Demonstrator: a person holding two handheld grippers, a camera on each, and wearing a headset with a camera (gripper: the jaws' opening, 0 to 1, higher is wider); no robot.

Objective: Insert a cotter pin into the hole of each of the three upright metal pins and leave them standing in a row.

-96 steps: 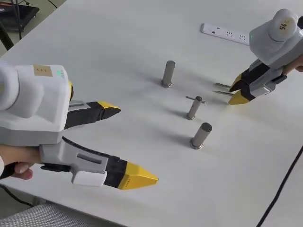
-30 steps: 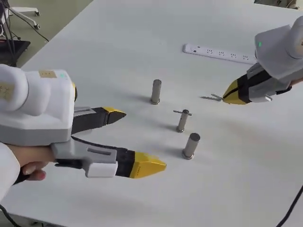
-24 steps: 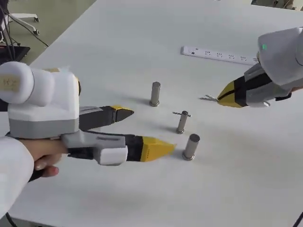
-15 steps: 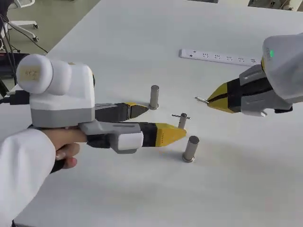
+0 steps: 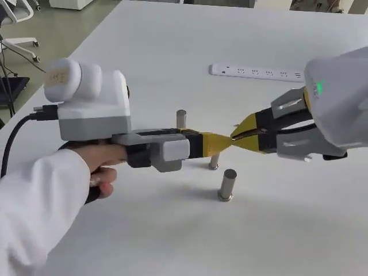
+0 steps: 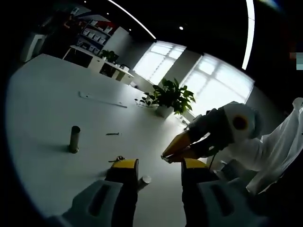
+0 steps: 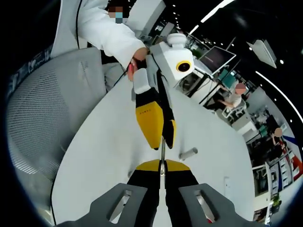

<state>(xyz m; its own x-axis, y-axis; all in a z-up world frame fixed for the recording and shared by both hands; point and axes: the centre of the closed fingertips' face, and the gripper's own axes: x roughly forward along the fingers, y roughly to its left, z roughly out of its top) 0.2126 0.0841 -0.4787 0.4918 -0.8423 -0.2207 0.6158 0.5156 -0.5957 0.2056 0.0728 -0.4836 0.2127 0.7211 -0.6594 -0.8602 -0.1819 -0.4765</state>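
just beyond the near pin point(image 5: 227, 184), above the white surface point(image 5: 144, 236), the two grippers meet tip to tip. the left gripper point(image 5: 223, 142) lies level on the left of that pin, pointing right. it is held in a hand point(image 5: 102, 171) with a white sleeve point(image 5: 34, 218). its own view shows it released, with a clear gap between the yellow jaw tips. the right gripper point(image 5: 238, 135) points in from the right of the near pin. it is clenched on a cotter pin point(image 7: 162, 152), a thin metal stem that sticks out forward from its closed tips. in the right gripper view that stem reaches in between the tips of the left gripper point(image 7: 162, 144); whether they touch it i cannot tell. in the left gripper view the nose of the right gripper point(image 6: 166, 156) sits just ahead of the open jaws.

the near pin stands upright, a plain cylinder on a small foot. the middle pin point(image 5: 214, 163) stands just behind it, its upper part hidden by the left gripper. the far pin point(image 5: 181, 119) stands upright farther back and left of the near pin, its lower part also hidden. a spare cotter pin point(image 6: 112, 134) lies flat on the surface, apart from the pins. a strip point(image 5: 256, 72) of sockets lies well beyond the near pin.
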